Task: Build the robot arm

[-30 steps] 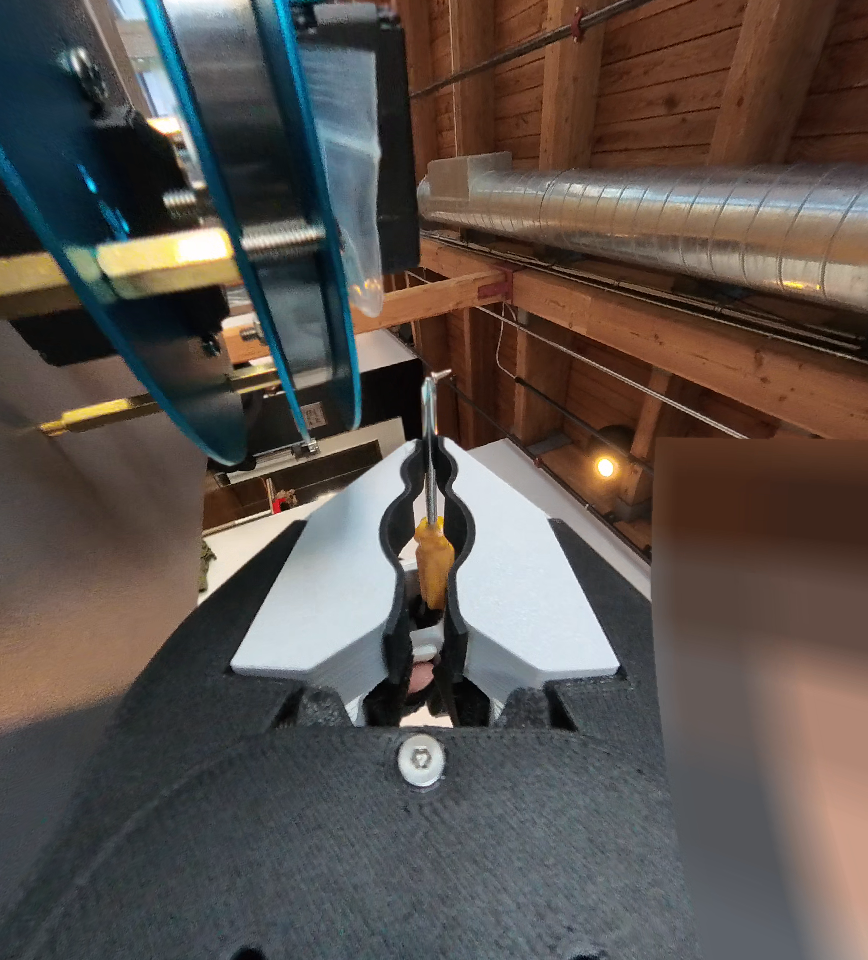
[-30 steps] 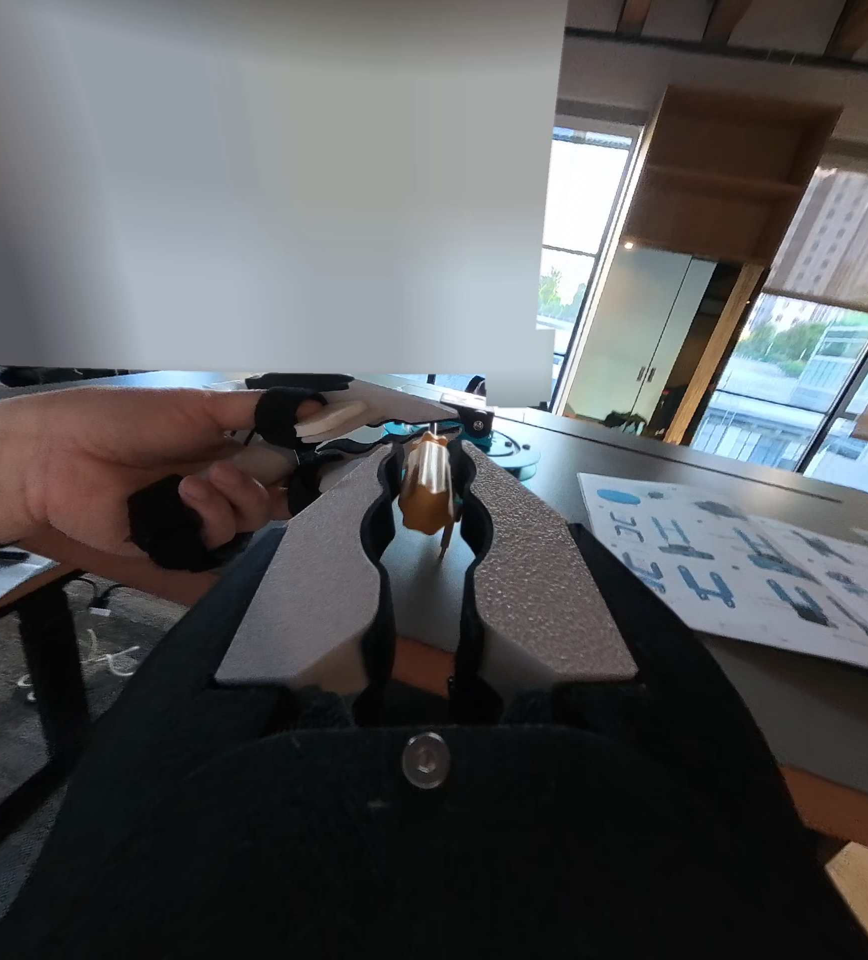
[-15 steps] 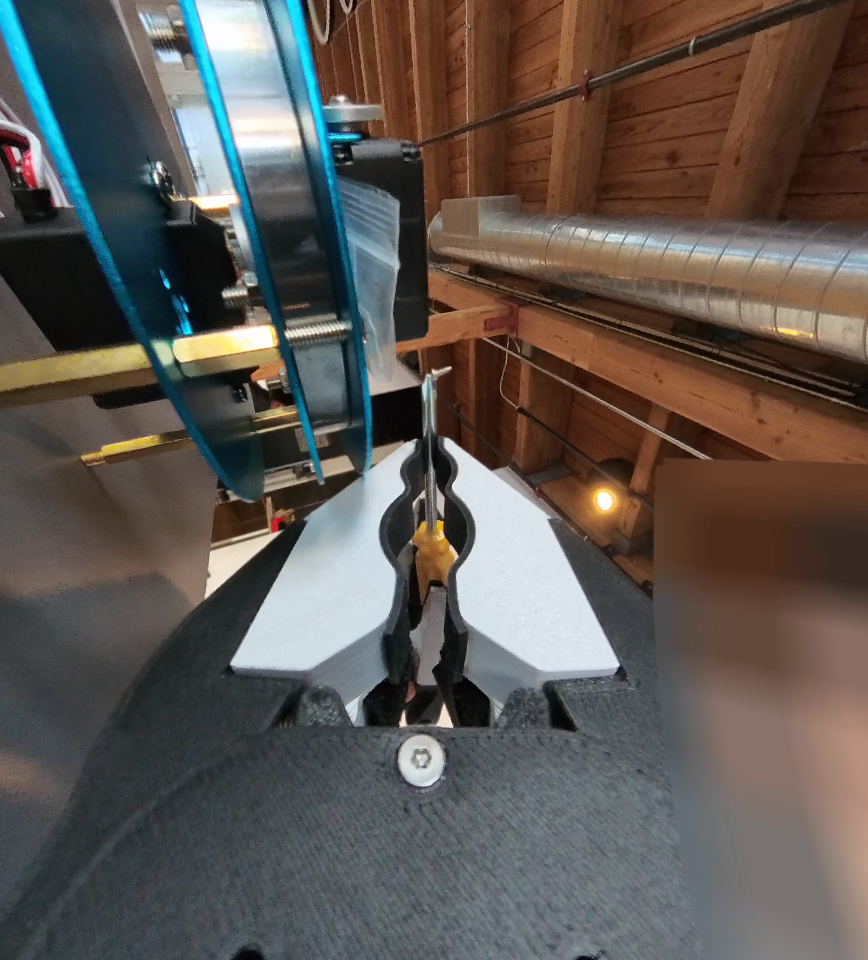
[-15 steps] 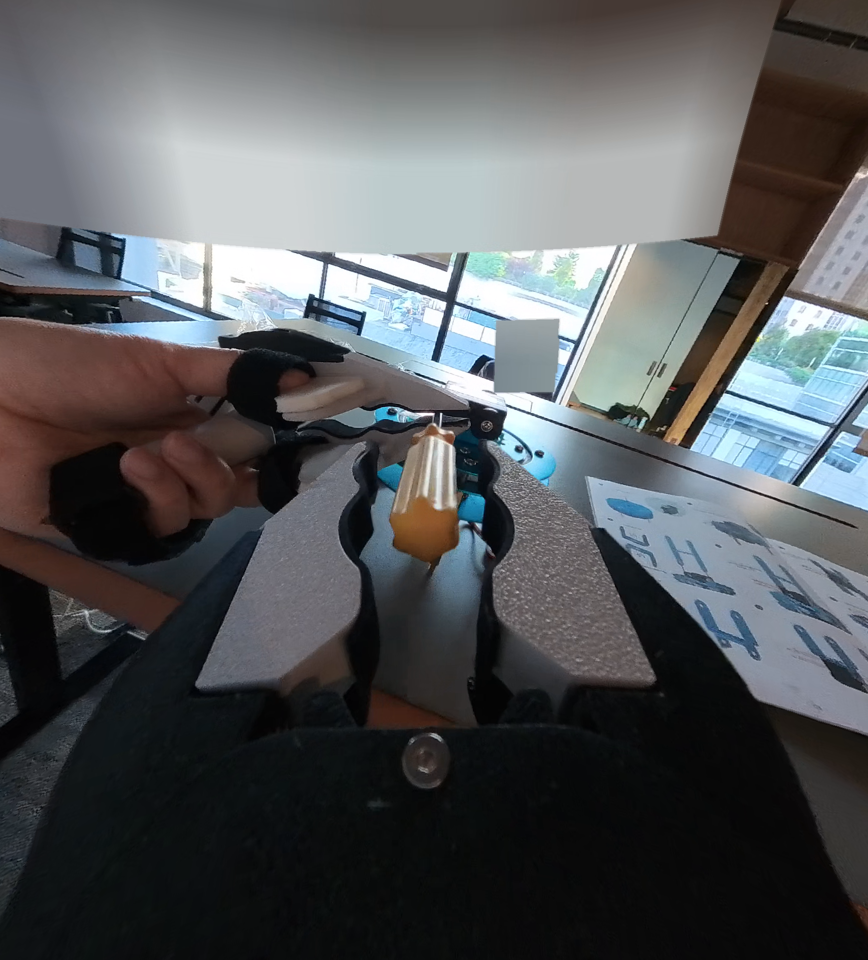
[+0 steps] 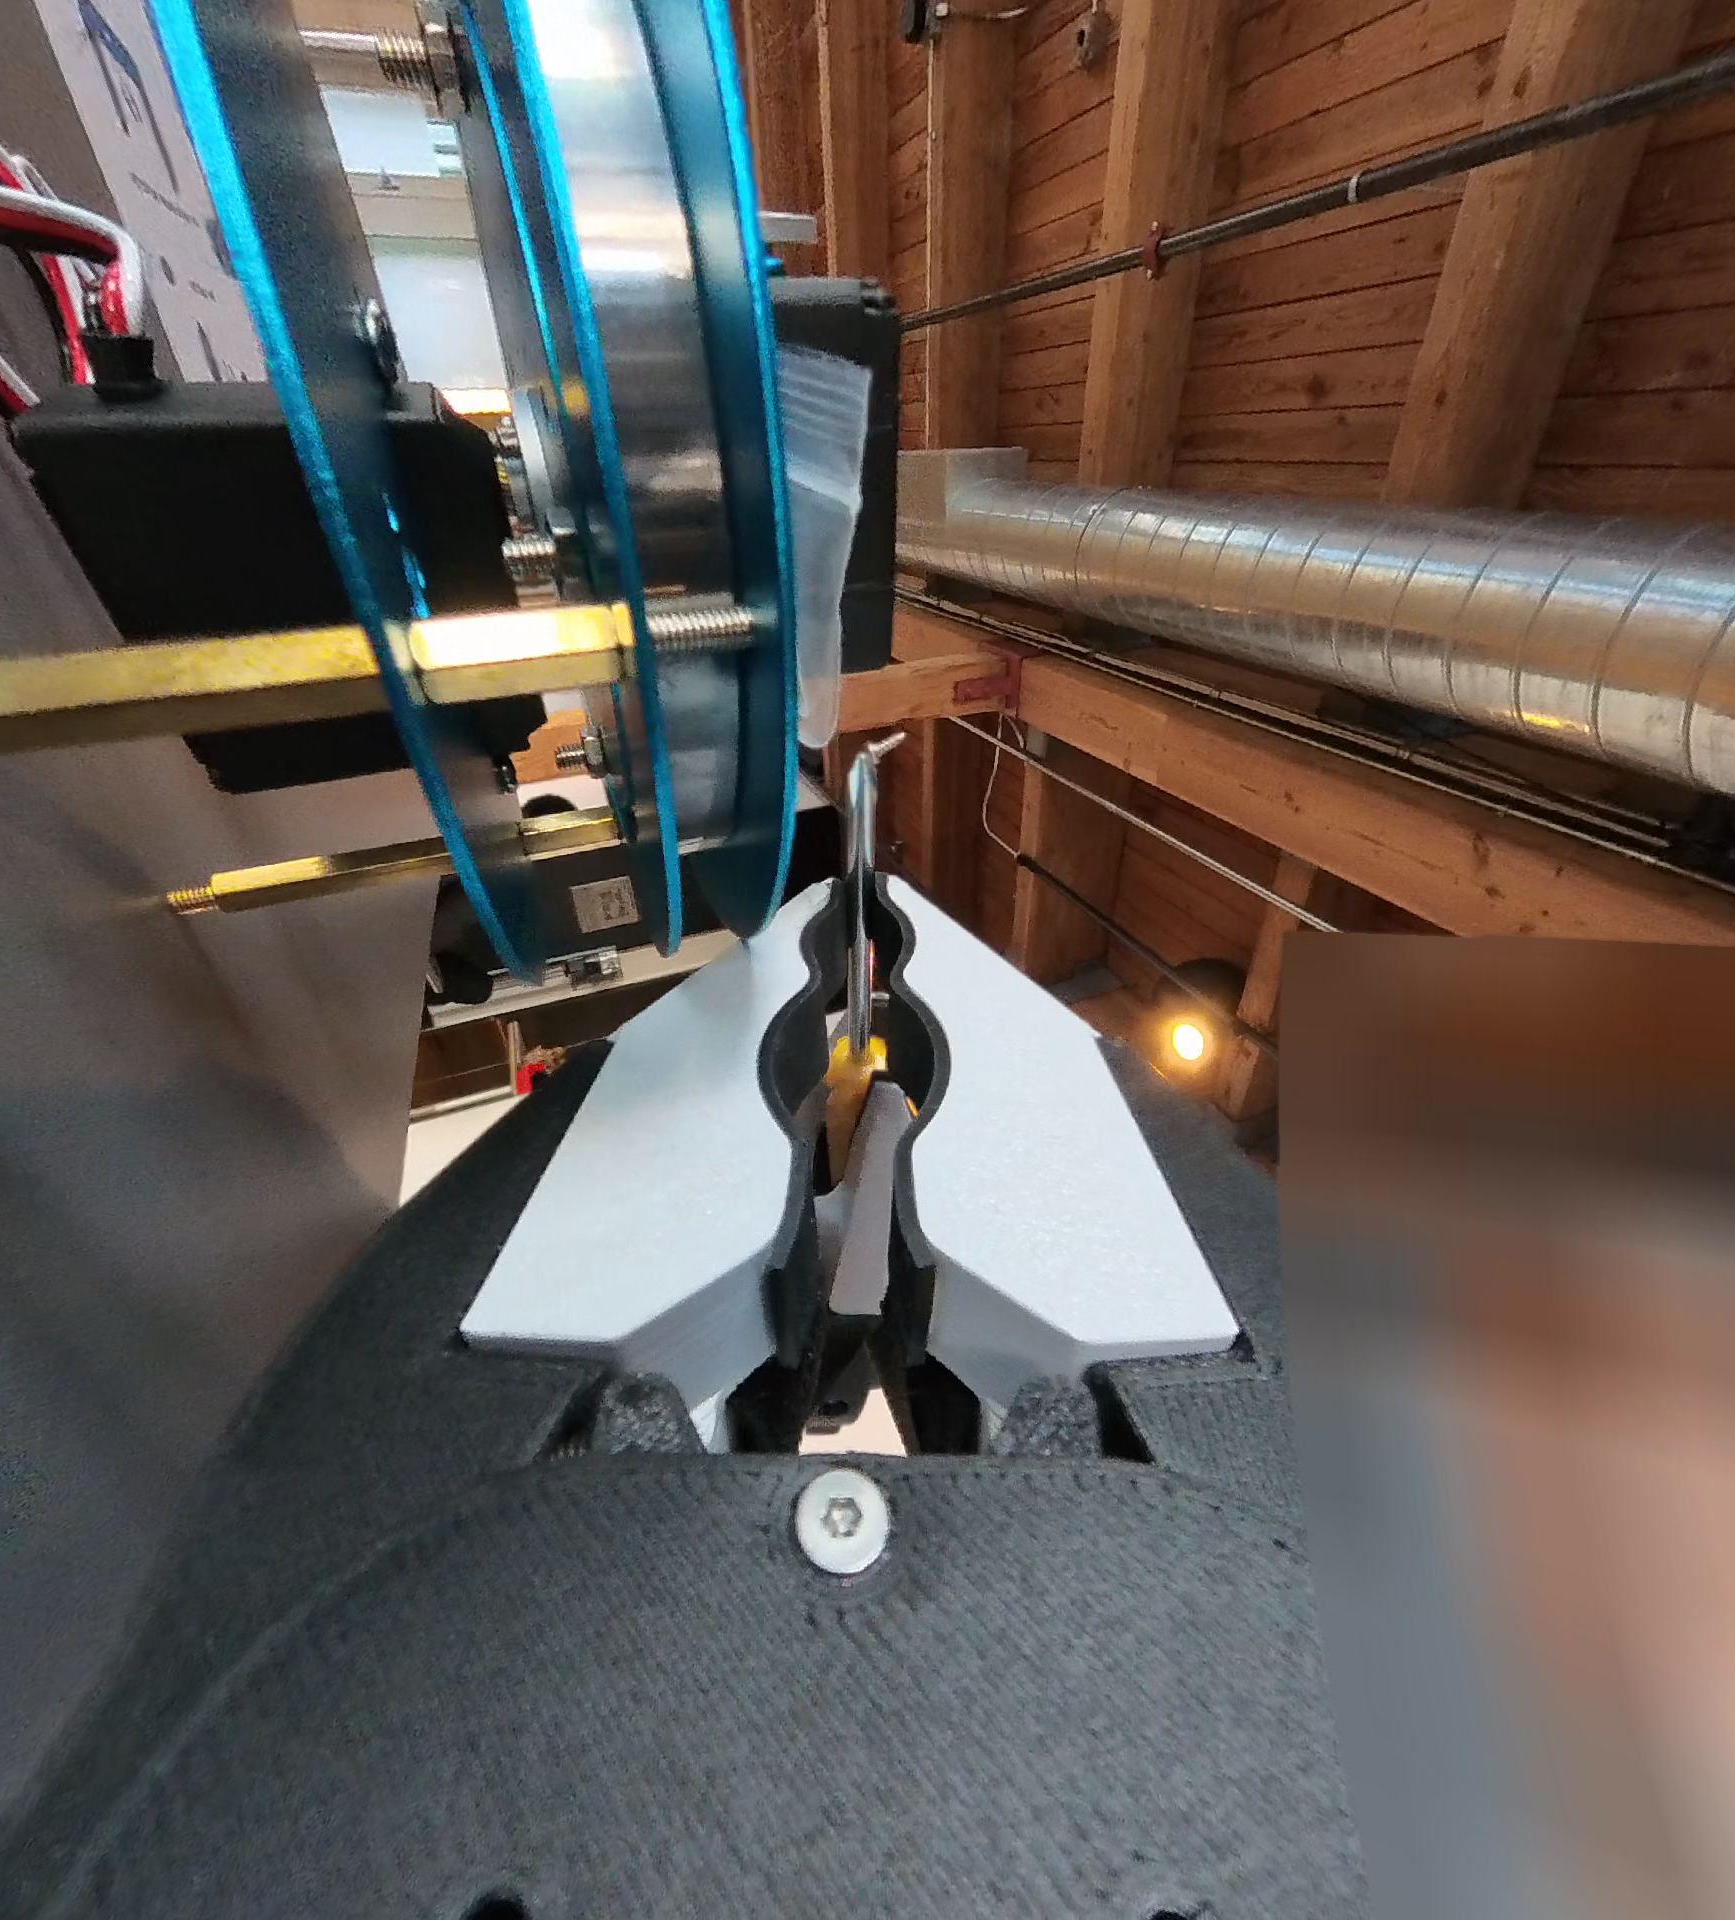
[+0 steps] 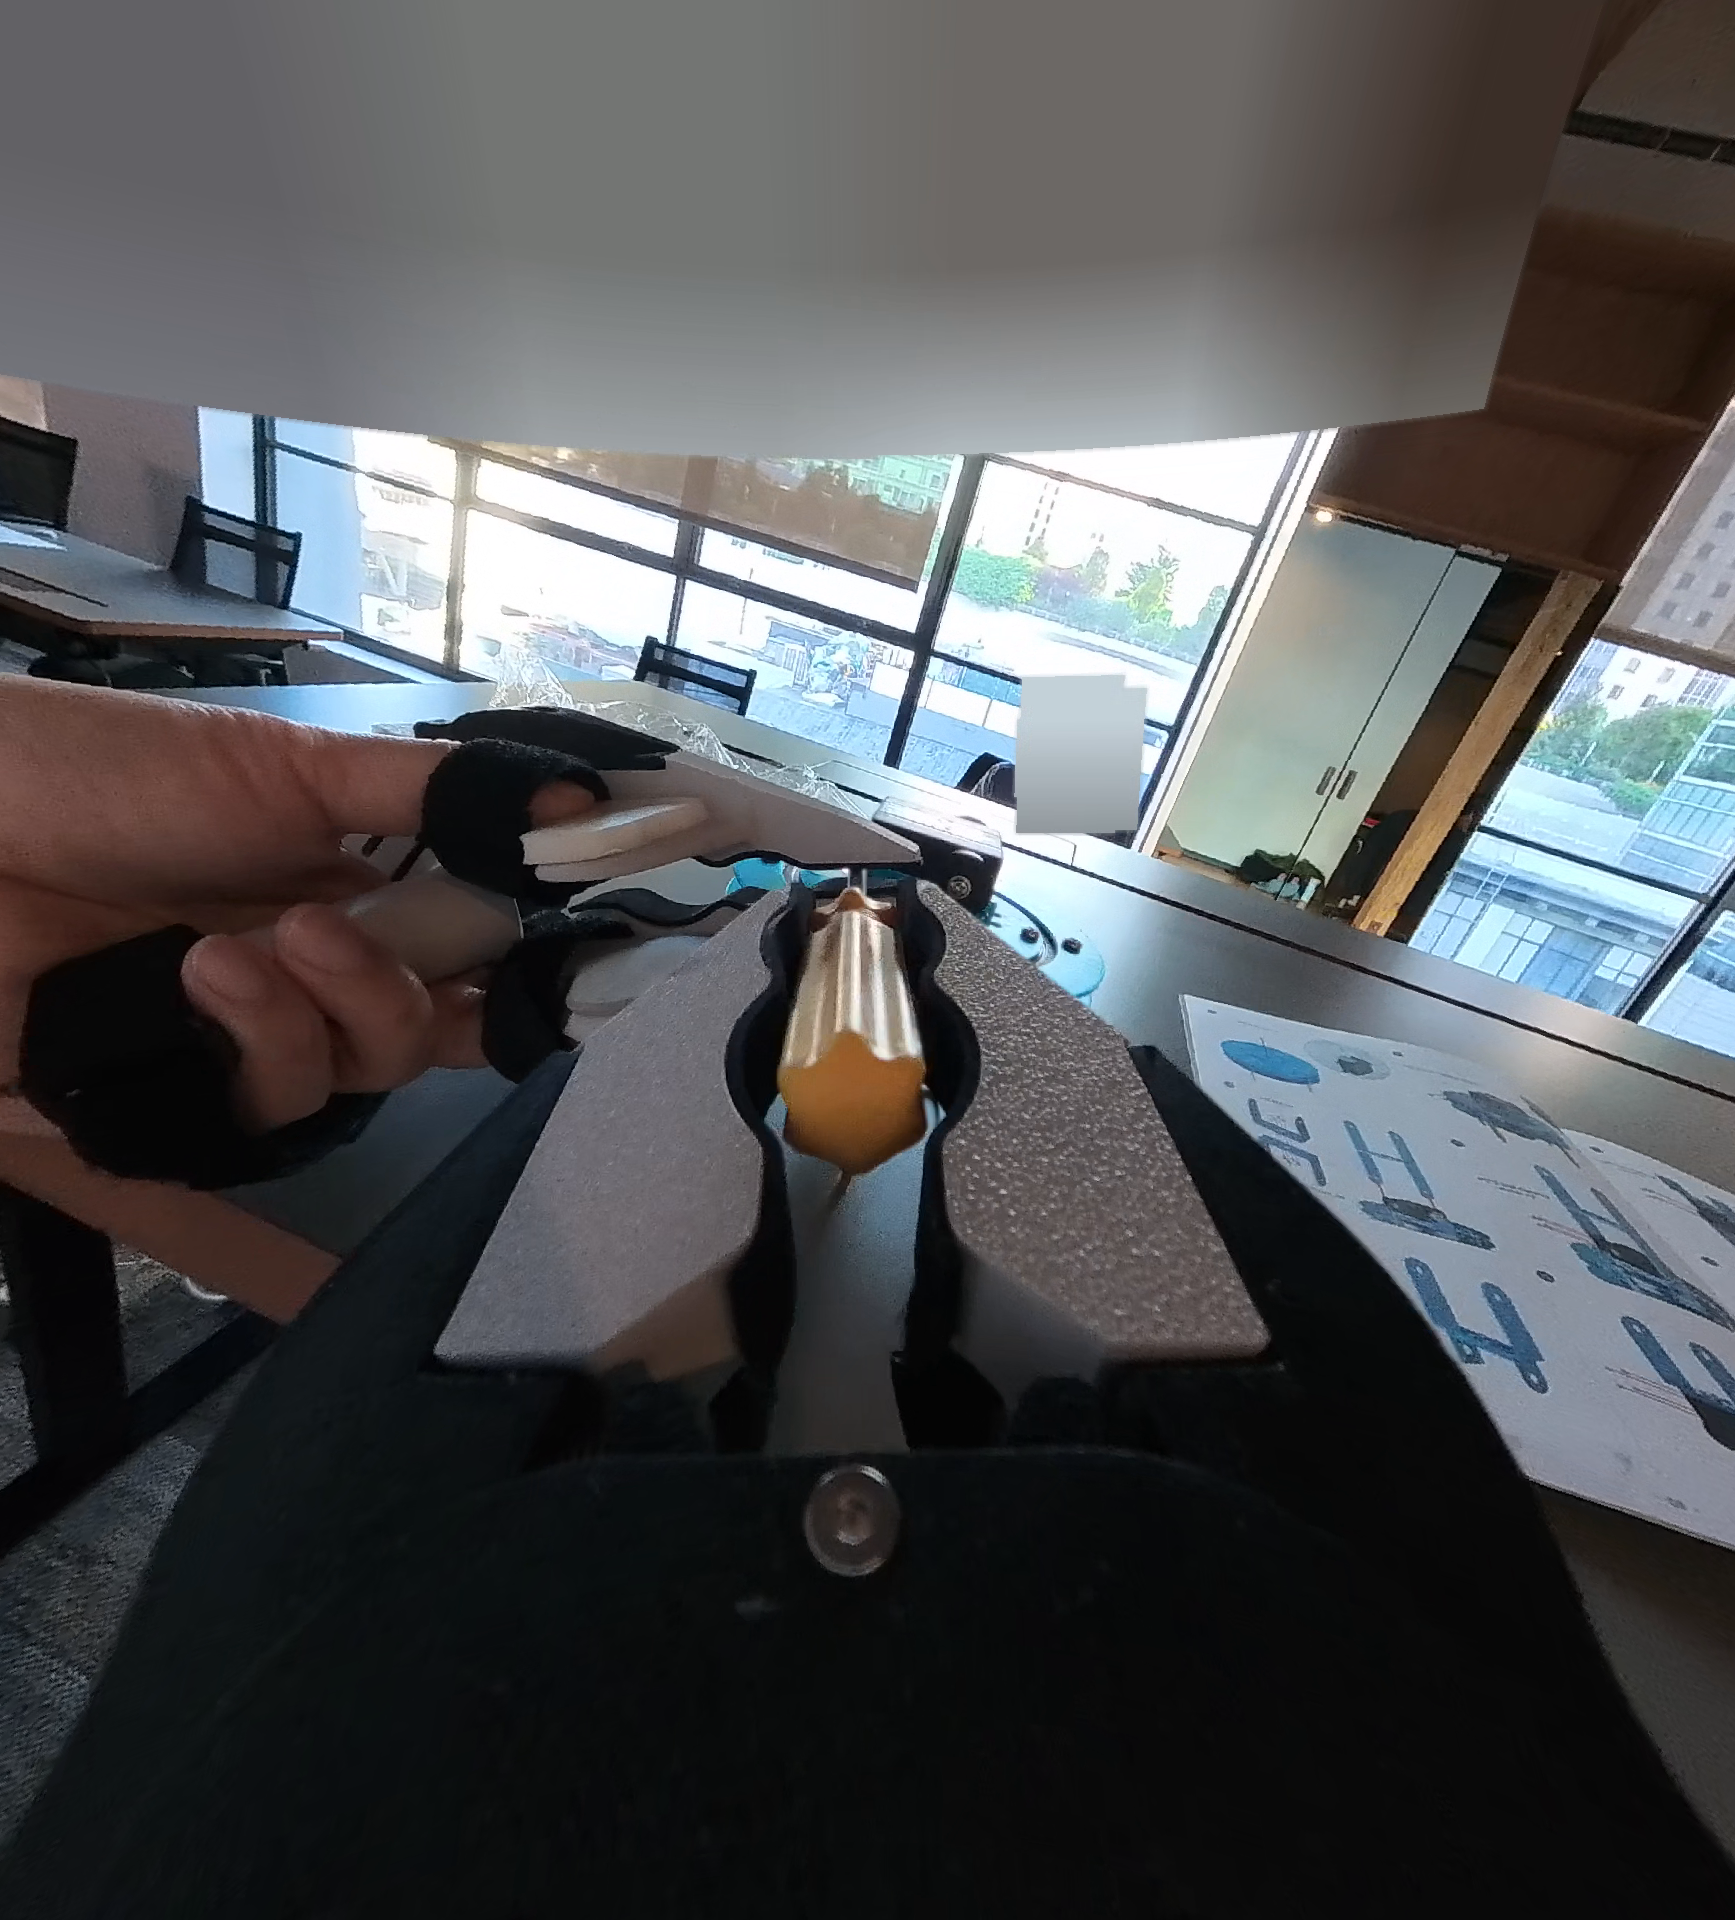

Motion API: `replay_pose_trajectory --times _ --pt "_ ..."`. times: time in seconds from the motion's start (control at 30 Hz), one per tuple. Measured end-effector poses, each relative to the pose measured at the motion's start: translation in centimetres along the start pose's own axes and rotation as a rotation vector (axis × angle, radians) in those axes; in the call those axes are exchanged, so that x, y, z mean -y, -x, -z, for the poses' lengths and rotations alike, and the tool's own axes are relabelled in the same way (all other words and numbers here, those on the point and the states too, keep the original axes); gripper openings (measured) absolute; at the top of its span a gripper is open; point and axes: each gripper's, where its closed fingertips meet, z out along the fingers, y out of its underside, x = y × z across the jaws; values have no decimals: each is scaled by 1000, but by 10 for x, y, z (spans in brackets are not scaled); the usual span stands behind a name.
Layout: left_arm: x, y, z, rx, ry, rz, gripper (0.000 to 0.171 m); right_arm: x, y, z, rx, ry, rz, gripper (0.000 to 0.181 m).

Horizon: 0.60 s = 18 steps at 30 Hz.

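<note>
Wooden beams and a silver duct (image 5: 1362, 613) fill the left wrist view, which tips upward. At its centre, the left gripper (image 5: 861, 904) has its jaws closed on the metal shaft of a screwdriver (image 5: 860, 831), whose bent tip pokes out at twelve o'clock and whose yellow handle peeks from behind the fingers. At ten o'clock, just beside that tip, looms a blue-rimmed disc assembly (image 5: 572, 520) with brass standoffs (image 5: 250, 665) and red and white wires (image 5: 1, 239).

Over in the right wrist view, a dark table (image 6: 1362, 956) runs to big windows. The right gripper (image 6: 850, 914) is clamped on the ribbed yellow handle. At nine o'clock a hand (image 6: 167, 883) grips the left gripper. At three o'clock, a printed sheet (image 6: 1528, 1247) lies on the table.
</note>
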Motion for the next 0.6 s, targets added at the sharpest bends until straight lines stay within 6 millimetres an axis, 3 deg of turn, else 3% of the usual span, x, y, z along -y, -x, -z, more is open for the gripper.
replay_pose_trajectory --times 0.6 --pt "-7 -5 0 -12 50 -35 2 3 1 3 20 -11 -23 14"
